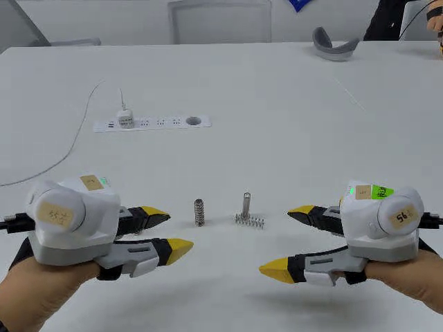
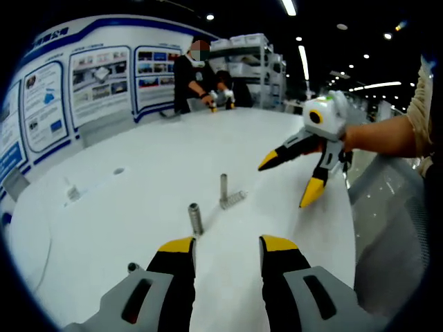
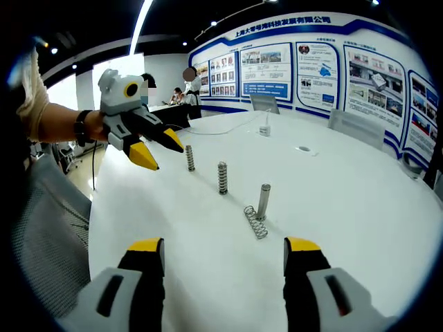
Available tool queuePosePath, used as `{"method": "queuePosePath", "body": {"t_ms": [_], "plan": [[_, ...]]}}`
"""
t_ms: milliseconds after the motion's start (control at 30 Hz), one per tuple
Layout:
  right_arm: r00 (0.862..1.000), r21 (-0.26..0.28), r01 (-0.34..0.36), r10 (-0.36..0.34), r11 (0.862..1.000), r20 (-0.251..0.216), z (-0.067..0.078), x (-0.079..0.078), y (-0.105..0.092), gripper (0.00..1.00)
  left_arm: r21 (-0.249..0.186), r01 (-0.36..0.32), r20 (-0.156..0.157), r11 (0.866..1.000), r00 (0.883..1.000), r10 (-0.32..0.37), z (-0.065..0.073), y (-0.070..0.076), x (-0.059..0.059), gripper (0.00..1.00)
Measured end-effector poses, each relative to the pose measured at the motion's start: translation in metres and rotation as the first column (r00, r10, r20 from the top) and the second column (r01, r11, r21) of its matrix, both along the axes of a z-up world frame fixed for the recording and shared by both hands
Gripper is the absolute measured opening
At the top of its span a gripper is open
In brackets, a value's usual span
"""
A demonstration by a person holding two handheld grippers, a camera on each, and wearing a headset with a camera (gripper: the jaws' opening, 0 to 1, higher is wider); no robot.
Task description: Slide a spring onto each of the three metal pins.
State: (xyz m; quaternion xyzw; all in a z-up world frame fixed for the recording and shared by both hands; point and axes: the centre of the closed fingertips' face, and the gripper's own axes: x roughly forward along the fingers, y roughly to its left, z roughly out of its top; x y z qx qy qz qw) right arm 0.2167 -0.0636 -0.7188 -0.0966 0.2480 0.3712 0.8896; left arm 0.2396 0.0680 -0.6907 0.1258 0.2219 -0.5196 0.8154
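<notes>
Steel at the middle of the white bench [image 1: 291,117]: one bare upright metal pin [image 1: 246,203] stands there, and a loose silver coil spring [image 1: 250,221] lies flat at its foot, right beside the base. Just left of it, a second pin [image 1: 199,212] stands upright and already wears its spring. The right gripper view picks up a third pin [image 3: 190,158] further along the same row, sprung too, close to the yellow tips of the other gripper.

Now the tools. The left gripper [image 1: 176,229], white-bodied with a black-and-yellow claw, hovers low to the left of the row, claw moderately spread and empty. The right gripper [image 1: 277,238] faces it from the other side, claw spread wide, nothing in it either.

Farther back on the bench there's a white power strip [image 1: 152,123] with a white plug [image 1: 124,117] seated in it. A thin grey cable [image 1: 75,138] curves off towards the left edge, and a grey curved band [image 1: 336,43] sits near the far edge.

Around the room: blue-and-white display panels [image 3: 311,69] along the wall, long ceiling light strips [image 2: 302,59], and people [image 2: 190,83] at the far end of the bench.
</notes>
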Motion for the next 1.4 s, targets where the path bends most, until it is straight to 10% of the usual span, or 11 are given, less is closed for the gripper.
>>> {"method": "queuePosePath", "body": {"t_ms": [1400], "plan": [[1.0, -0.141, -0.027, 0.027, 0.99, -0.002, -0.019, 0.051, -0.006, 0.28, -0.095, -0.102, -0.063, 0.99, 0.993, 0.097, -0.012, 0.015, -0.023, 0.37]]}}
